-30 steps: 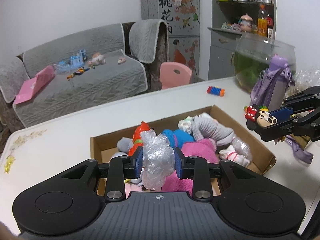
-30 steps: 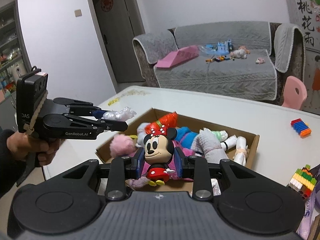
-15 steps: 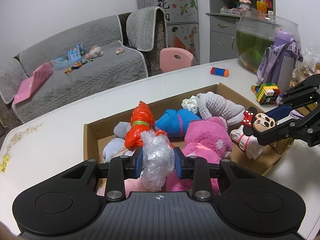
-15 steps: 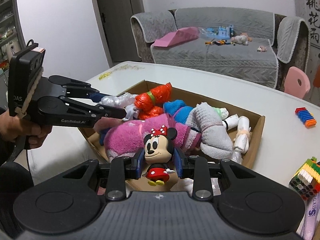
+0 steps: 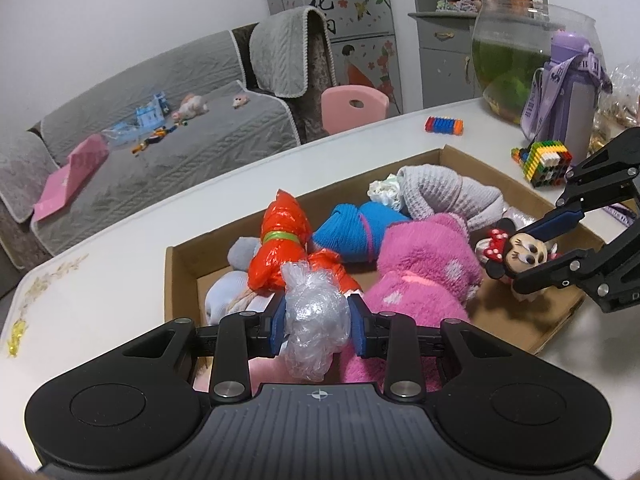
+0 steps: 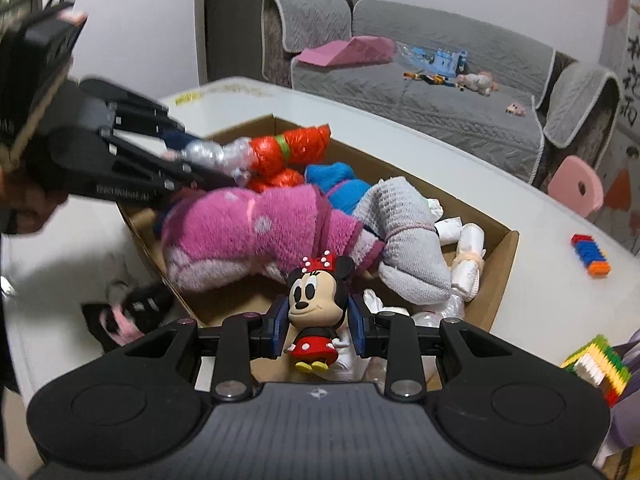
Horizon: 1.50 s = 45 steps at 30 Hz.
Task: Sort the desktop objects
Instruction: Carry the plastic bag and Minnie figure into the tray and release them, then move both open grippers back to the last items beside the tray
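The left gripper has a crumpled clear plastic bag between its blue pads, its jaws opening; the right gripper clamps a mouse figurine (red polka-dot bow) by the head; both hang over the near end of the cardboard box; beyond lie a pink fleece bundle, an orange bag and a grey knit roll.

Left wrist view sits low behind its own fingers, tilted down, close over the near rim of the cardboard box, sofa far off upper left. Right wrist view faces down over the same box from its opposite side, sofa upper right. Both share the box, and each frames the other gripper at its edge.
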### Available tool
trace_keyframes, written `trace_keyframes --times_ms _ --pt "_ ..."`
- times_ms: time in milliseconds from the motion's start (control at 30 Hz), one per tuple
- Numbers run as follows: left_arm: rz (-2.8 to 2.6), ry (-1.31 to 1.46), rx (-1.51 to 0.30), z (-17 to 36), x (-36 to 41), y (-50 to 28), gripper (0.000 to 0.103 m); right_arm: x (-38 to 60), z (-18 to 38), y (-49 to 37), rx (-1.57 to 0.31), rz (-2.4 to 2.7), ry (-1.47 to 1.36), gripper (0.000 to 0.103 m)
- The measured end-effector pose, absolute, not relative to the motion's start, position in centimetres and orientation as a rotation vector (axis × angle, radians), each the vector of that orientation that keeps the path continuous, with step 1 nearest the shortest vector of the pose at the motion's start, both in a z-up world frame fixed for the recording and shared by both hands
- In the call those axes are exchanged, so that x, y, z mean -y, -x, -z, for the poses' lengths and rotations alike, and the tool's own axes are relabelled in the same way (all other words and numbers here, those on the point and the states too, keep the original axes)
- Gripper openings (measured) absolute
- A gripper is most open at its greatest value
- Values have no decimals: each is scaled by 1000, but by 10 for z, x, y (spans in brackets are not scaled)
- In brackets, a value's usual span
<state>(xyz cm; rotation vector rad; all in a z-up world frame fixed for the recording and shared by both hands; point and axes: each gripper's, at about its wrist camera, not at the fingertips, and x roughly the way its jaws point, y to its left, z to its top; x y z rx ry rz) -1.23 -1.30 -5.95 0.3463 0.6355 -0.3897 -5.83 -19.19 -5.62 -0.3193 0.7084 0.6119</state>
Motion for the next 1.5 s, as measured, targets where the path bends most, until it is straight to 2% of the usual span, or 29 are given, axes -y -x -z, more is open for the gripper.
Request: trace_keyframes --times_ms 233,300,400,567,933,1000,1067,1233,1500 --pt "375 -353 -631 60 11 15 48 191 50 67 -670 -599 342 33" --pt "362 -359 -616 59 10 18 61 193 45 71 -660 -599 334 33" --pt "336 -358 -594 57 8 22 74 196 40 77 -646 -598 321 34" --pt "335 -363 -560 48 1 40 88 197 31 92 -624 -606 314 36" --pt "344 -431 -543 49 -6 88 92 185 23 135 -576 -656 263 50" --pt "353 -443 -534 51 -11 102 98 182 23 145 -567 -663 257 57" --pt "353 -459 -528 54 -17 114 100 179 25 155 -564 -670 243 60" --pt "378 -445 -574 69 -27 129 100 165 37 167 -574 -687 197 66" --pt "441 -451 -631 89 -28 146 102 139 61 173 -586 -660 152 82"
